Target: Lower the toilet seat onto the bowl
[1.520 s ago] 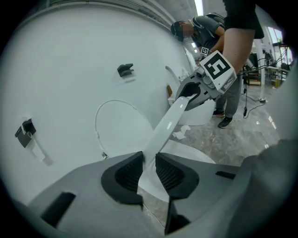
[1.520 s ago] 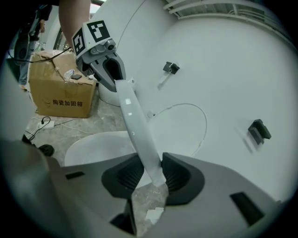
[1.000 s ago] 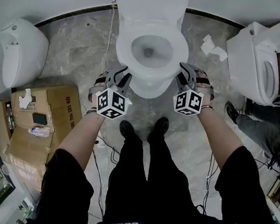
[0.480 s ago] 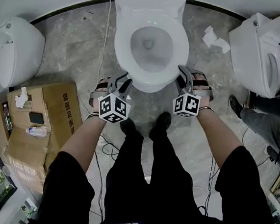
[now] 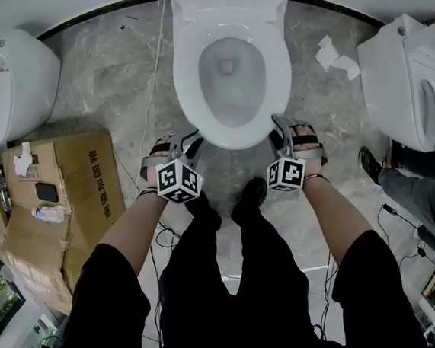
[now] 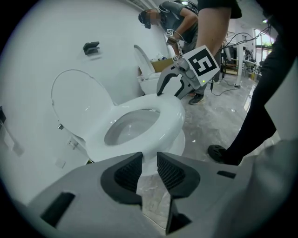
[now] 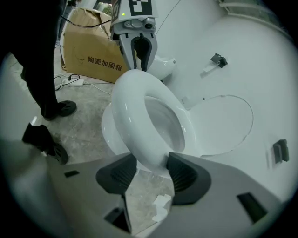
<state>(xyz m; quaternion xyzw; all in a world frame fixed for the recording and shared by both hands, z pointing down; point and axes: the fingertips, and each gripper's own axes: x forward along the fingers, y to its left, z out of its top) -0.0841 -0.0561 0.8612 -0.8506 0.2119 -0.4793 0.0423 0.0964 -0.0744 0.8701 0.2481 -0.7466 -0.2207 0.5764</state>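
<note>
In the head view, the toilet seat (image 5: 191, 95) lies flat on the bowl (image 5: 230, 111), just ahead of both tongs. The left gripper (image 5: 191, 139) sits at the seat's front left corner and the right gripper (image 5: 283, 127) at its front right corner, so the seat's front curve lies between them. A cardboard box (image 5: 59, 200) stands well out to the left gripper's outer side. Crumpled paper (image 5: 336, 55) lies on the floor beyond the right gripper.

In the left gripper view, the left gripper (image 6: 145, 160) has its jaws parted and nothing pinched. The seat (image 6: 163, 111) starts just past the tips, level on the bowl. The lid (image 6: 77, 95) stands upright against the wall beyond it. Across the seat, the right gripper (image 6: 168, 90) straddles the far rim.

In the right gripper view, the right gripper (image 7: 151, 169) has its jaws spread; they have just been opening. The seat's rim (image 7: 128, 107) runs between them, with a gap showing at the left pad, so it is not clamped. A paper scrap (image 7: 158, 204) shows on the floor below the jaws. The left gripper (image 7: 138, 62) stands at the seat's far edge, the box (image 7: 88, 51) behind it, and the lid (image 7: 223, 125) to the right against the wall.
</note>
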